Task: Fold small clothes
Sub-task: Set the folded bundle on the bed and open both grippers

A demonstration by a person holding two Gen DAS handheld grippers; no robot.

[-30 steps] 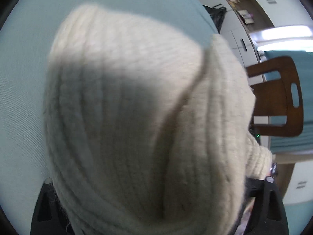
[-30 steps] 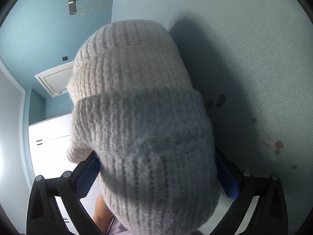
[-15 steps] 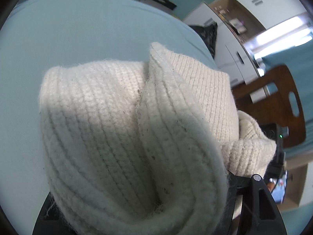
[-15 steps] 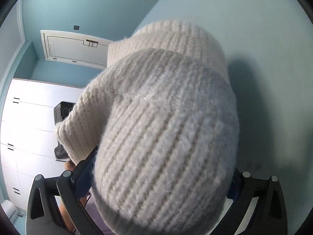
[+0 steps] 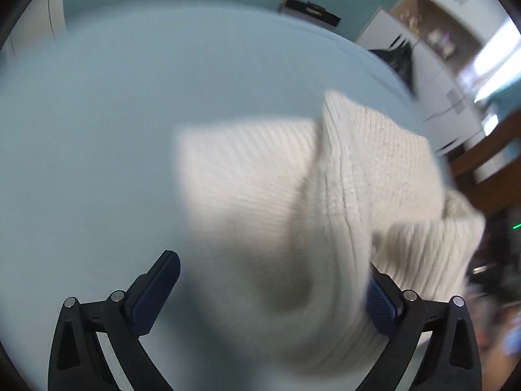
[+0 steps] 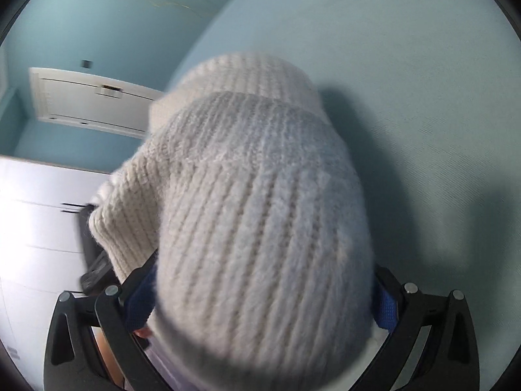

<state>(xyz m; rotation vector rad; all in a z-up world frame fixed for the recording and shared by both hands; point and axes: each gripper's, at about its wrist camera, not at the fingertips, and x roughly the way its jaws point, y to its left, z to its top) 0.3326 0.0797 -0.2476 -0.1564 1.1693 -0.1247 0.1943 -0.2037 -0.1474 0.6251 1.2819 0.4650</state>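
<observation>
Knit hat (image 6: pixel 260 228), cream and ribbed with a turned-up cuff, fills the whole gap of the right hand-held gripper (image 6: pixel 265 265). Both blue pads (image 6: pixel 386 303) sit against the wool, so this one appears clamped on the cuff end and carrying the hat clear of the surface, with its shadow lying on the cloth beyond.

From that grip the hat's long axis runs forward and away, cuff nearest the lens and crown farthest. A loose lobe droops off to the picture's left.

On the other side, the left hand-held gripper (image 5: pixel 270 264) has its jaws spread as wide as they go, and they have just been opening. The hat lies only partly between them. Wool spills over the right finger, while the left finger (image 5: pixel 153 290) stands bare and apart from it with plain cloth showing in between, so nothing is pinched here.

Seen from this hand, the hat lies ahead and to the right, its ridge running away and up the picture.

My judgement is that the right hand is the one in charge of the hat, and the left must shift rightward to take a fresh edge.

Beyond the hat spreads the pale blue counter (image 5: pixel 114 130), and past its far edge stand white cabinets (image 5: pixel 439 91)
</observation>
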